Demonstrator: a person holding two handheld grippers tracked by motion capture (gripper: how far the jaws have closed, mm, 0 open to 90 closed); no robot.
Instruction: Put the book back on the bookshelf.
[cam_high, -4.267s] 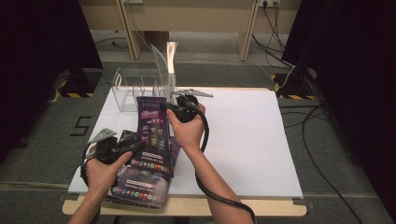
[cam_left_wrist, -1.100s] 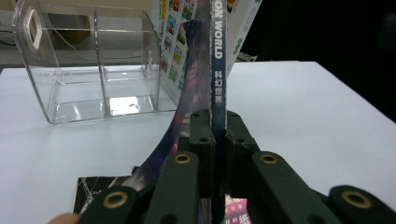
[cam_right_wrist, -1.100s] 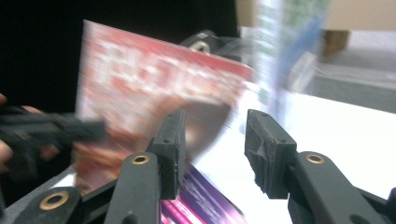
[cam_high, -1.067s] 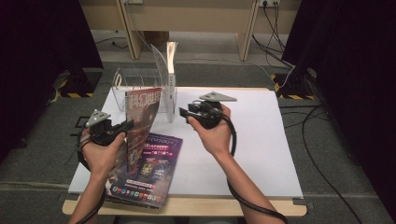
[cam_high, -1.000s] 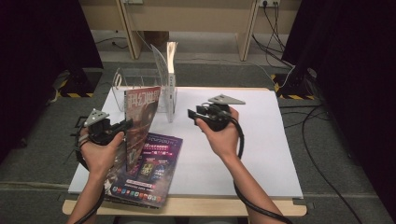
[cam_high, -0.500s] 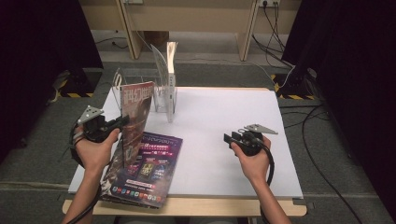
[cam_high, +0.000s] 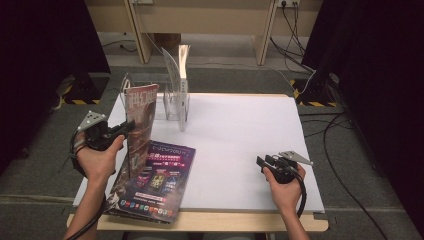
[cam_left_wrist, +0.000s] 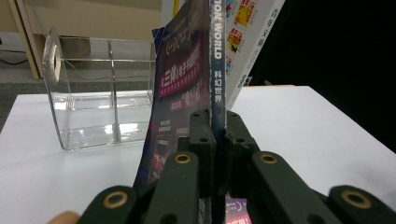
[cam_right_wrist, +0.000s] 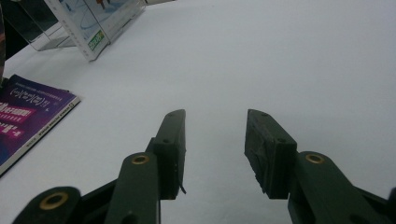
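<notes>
Black tool (cam_right_wrist: 212, 154) jaws with brass rivets, trailing black cable.

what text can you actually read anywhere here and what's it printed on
"ION WORLD", cut off at the top: spine of the magazine held upright in the left tongs.
"科幻世界": same spine, below it.
Cover print on that magazine, the stack of magazines and the magazine in the clear rack: too blurred to read.

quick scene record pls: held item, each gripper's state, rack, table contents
held item: upright magazine, clamped at its spine
left gripper: shut on the magazine
right gripper: open, nothing between jaws, low over the white table
rack: clear acrylic rack at table's far edge, one magazine standing in it
stack: purple-covered magazines lying flat, near left
</notes>
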